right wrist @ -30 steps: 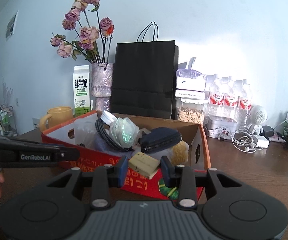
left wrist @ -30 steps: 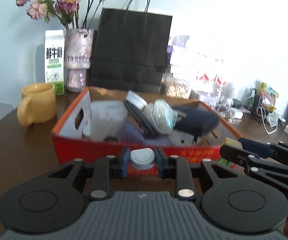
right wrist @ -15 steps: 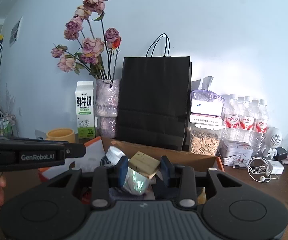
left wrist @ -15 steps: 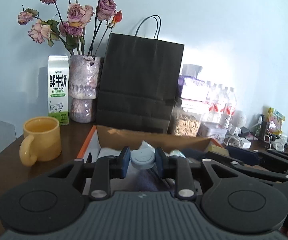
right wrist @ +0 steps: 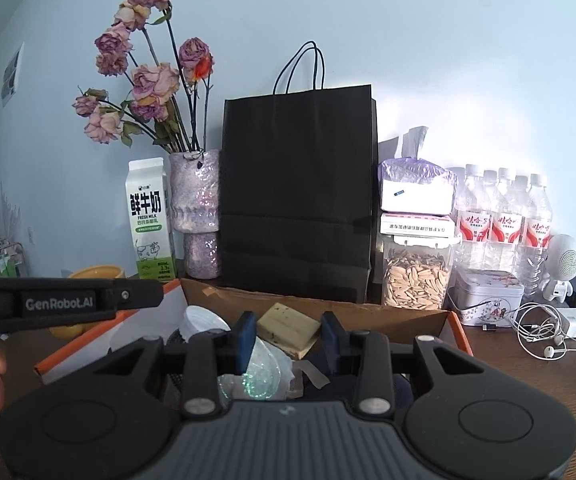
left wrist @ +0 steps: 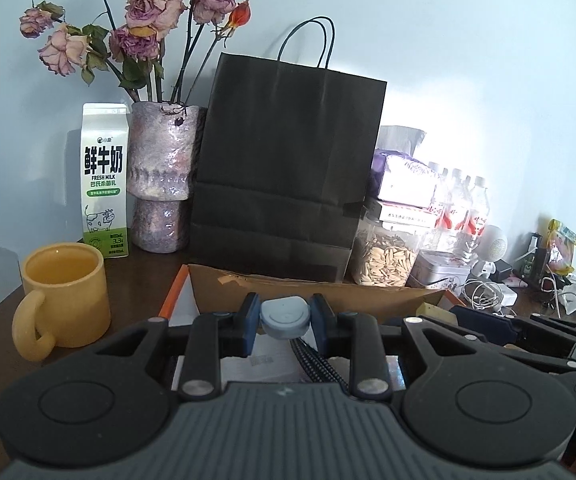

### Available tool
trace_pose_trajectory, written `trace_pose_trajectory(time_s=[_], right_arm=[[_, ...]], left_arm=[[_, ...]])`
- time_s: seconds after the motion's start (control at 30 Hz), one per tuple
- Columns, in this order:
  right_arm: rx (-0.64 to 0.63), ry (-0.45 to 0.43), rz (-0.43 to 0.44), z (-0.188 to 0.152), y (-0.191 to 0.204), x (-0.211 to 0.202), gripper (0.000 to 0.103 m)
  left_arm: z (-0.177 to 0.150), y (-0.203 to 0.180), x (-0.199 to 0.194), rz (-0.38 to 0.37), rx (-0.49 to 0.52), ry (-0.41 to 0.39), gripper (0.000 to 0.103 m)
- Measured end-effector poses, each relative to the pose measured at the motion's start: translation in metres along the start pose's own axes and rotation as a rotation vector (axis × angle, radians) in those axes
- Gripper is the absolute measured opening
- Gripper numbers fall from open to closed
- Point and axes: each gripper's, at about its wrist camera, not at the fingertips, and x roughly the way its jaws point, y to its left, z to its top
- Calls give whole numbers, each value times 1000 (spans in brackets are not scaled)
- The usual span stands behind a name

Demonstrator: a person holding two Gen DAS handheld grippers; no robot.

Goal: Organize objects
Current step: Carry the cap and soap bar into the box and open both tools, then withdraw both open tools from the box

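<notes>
Orange cardboard box (right wrist: 453,330) was the drop target, sitting on the dark wood table (right wrist: 547,384) at roughly 6 o'clock in both wrist views, already stuffed with loose items. Both grippers hovered above its open top, each carrying one piece.

Left gripper (left wrist: 284,320): jaws nearly shut, pinching a small grey-blue rounded case (left wrist: 284,317) by its sides. Right gripper (right wrist: 288,334): jaws set about mid-width, clamped on a tan wooden block (right wrist: 288,328) held tilted, corner-on. Side grips likely chosen so each piece can fall clear into the box when released.

In the box under the right gripper: a crinkled clear plastic wrap (right wrist: 264,376) and a white round lid (right wrist: 200,320) at 9 o'clock.

Table was cluttered. Behind the box at 12 o'clock, a black paper bag (right wrist: 295,192); at 10 o'clock a vase of dried roses (right wrist: 196,216), a milk carton (right wrist: 150,220) and a yellow mug (left wrist: 66,292). At 2 to 3 o'clock: a seed jar (right wrist: 415,278), water bottles (right wrist: 503,216), a tin (right wrist: 487,296), earphones and charger (right wrist: 547,332). Plain pale blue wall (right wrist: 447,60), strong backlight on the right.
</notes>
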Motion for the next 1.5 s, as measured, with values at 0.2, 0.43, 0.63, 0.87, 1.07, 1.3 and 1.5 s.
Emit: trace_pose_trajectory(time_s=[0.2, 0.43, 0.63, 0.87, 1.07, 1.3, 1.5], right_arm=[[-2, 18, -7, -2, -2, 3, 34], [0, 46, -8, -4, -6, 3, 41], [2, 52, -27, -5, -9, 1, 103], [-8, 62, -40, -4, -7, -3, 103], [-6, 65, -37, -1, -3, -23, 103], [5, 84, -27, -8, 5, -75, 103], [40, 129, -30, -21, 13, -119, 103]], left_arm=[[-2, 0, 2, -6, 14, 2, 28], [-3, 4, 0, 2, 17, 4, 65], [-1, 6, -6, 37, 24, -30, 103], [-1, 2, -12, 33, 47, -19, 103], [2, 4, -34, 27, 34, -21, 103], [-11, 13, -79, -5, 40, 50, 103], [-38, 23, -113, 45, 53, 132, 103]])
